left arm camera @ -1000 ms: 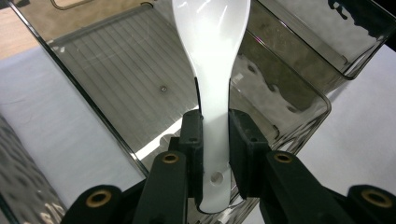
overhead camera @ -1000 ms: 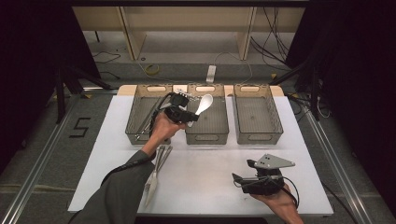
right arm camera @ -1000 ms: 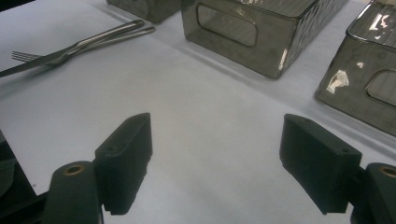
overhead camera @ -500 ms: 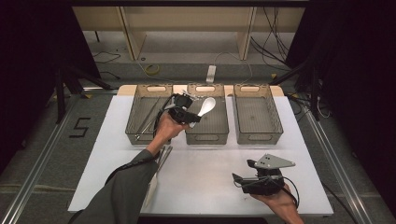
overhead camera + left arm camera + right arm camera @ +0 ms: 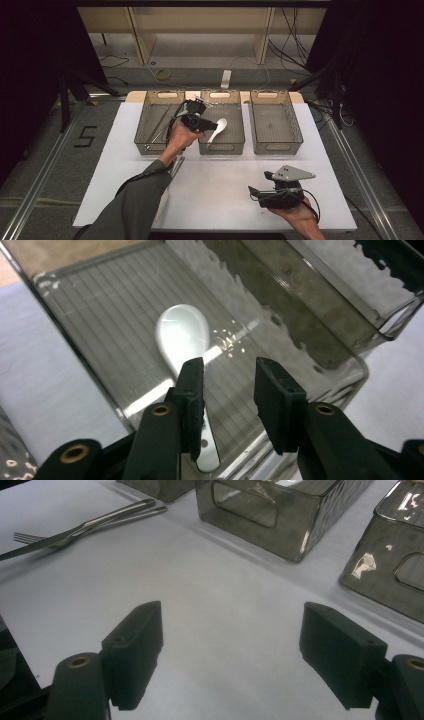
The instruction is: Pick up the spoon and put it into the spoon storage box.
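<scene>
Spoon point(image 5: 182, 332) handle hidden behind left gripper point(image 5: 229, 385) jaws

The person wears a long grey sleeve point(image 5: 135, 200) on the left arm; it reaches to the wrist. The left matte black two-jaw gripper point(image 5: 227, 390) has two flat, rectangular black pads point(image 5: 192, 390), and each jaw arm carries a round brass-coloured rivet. A thin black cable point(image 5: 172, 125) runs from its body. The right matte black two-jaw gripper point(image 5: 230, 650) has the same blocky black pads and brass-coloured rivets. On its top sits a grey three-cornered plate point(image 5: 292, 173) with small dark screws, and a black cable loops behind it.
</scene>
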A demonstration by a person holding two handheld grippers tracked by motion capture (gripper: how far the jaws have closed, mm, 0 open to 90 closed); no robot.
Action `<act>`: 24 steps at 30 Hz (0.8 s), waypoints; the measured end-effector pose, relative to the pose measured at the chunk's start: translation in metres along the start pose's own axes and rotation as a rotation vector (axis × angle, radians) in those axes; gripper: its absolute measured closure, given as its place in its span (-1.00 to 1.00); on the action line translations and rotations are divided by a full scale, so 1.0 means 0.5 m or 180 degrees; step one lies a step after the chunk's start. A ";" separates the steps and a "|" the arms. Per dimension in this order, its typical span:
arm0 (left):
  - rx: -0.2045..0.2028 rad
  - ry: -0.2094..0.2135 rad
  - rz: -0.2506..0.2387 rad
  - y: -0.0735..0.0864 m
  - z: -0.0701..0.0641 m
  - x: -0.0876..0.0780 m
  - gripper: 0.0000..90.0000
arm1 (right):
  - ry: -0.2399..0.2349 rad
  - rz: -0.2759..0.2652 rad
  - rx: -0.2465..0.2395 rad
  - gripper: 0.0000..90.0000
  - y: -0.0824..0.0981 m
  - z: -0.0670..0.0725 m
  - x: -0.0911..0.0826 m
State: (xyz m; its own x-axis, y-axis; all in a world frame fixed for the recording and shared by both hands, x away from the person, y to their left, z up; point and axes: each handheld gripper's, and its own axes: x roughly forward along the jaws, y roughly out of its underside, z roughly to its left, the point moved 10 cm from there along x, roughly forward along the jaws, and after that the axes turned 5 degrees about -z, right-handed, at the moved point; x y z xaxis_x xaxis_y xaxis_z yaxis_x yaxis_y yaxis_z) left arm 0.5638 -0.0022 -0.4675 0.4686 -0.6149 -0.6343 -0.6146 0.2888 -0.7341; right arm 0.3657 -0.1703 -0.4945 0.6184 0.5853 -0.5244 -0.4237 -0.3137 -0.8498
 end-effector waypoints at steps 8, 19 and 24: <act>0.0031 0.0099 0.0094 0.005 -0.018 -0.036 0.02 | -0.0006 -0.0006 -0.0001 -0.42 -0.001 0.001 0.000; 0.0115 0.0043 0.0120 0.059 -0.021 -0.109 -0.32 | 0.0013 -0.0003 0.0015 -0.42 0.000 0.000 0.001; 0.0064 0.0052 0.0077 0.090 -0.021 -0.143 -0.38 | 0.0016 0.0007 0.0008 -0.42 0.001 0.000 0.002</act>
State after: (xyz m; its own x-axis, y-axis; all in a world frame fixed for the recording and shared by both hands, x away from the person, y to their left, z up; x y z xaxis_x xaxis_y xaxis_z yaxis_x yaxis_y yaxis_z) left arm 0.4961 0.0471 -0.4528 0.4433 -0.6195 -0.6479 -0.6127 0.3182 -0.7234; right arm 0.3661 -0.1701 -0.4955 0.6207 0.5810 -0.5265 -0.4267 -0.3131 -0.8485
